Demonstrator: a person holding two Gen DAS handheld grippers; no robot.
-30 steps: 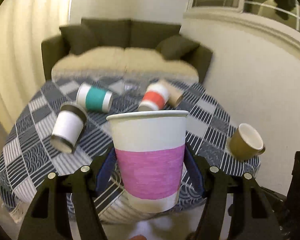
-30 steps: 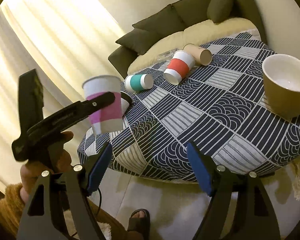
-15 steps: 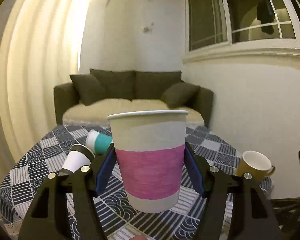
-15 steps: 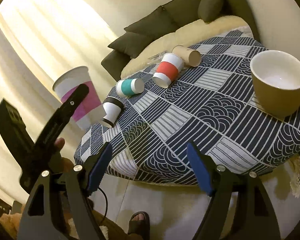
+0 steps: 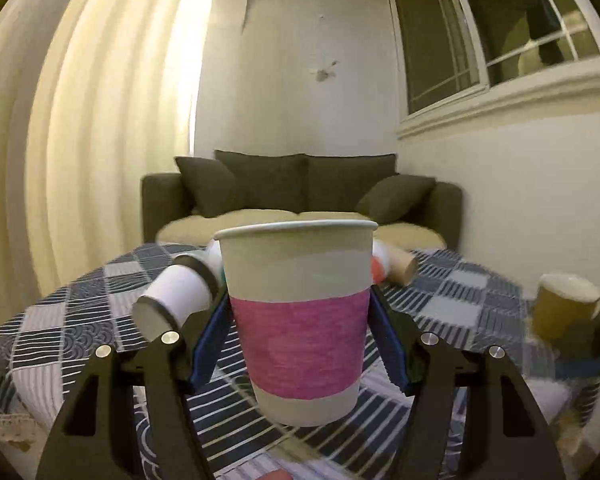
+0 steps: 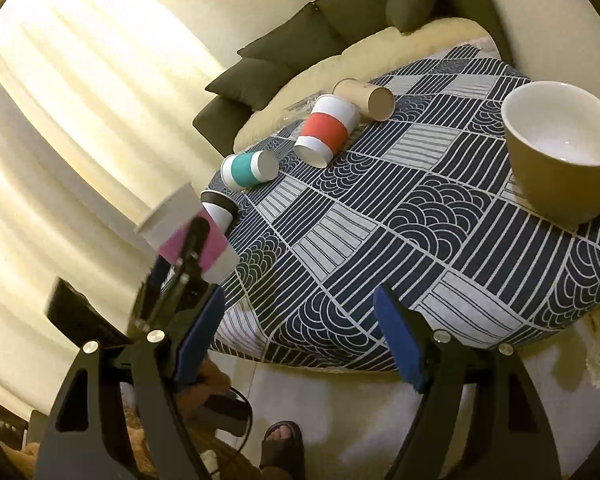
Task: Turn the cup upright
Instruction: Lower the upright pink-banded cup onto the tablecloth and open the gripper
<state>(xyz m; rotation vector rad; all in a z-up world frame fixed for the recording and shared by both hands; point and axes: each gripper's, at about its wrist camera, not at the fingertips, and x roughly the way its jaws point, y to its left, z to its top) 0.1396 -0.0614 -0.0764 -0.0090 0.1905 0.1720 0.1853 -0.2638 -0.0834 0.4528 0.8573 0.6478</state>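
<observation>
My left gripper (image 5: 300,344) is shut on a white paper cup with a pink band (image 5: 298,316). It holds the cup upright, mouth up, just above the near edge of the round patterned table (image 5: 460,308). In the right wrist view the same cup (image 6: 188,236) hangs at the table's left edge in the left gripper. My right gripper (image 6: 296,340) is open and empty, off the near edge of the table (image 6: 380,240).
On the table lie a black-rimmed white cup (image 6: 219,210), a teal-banded cup (image 6: 249,169), a red-banded cup (image 6: 326,130) and a plain brown cup (image 6: 366,94). An olive mug (image 6: 560,144) stands upright at the right. A dark sofa (image 5: 300,188) is behind. A foot (image 6: 280,440) is below.
The left gripper has moved down and toward the table with the pink cup kept upright; the table now sits close under it. The right gripper has barely moved.
</observation>
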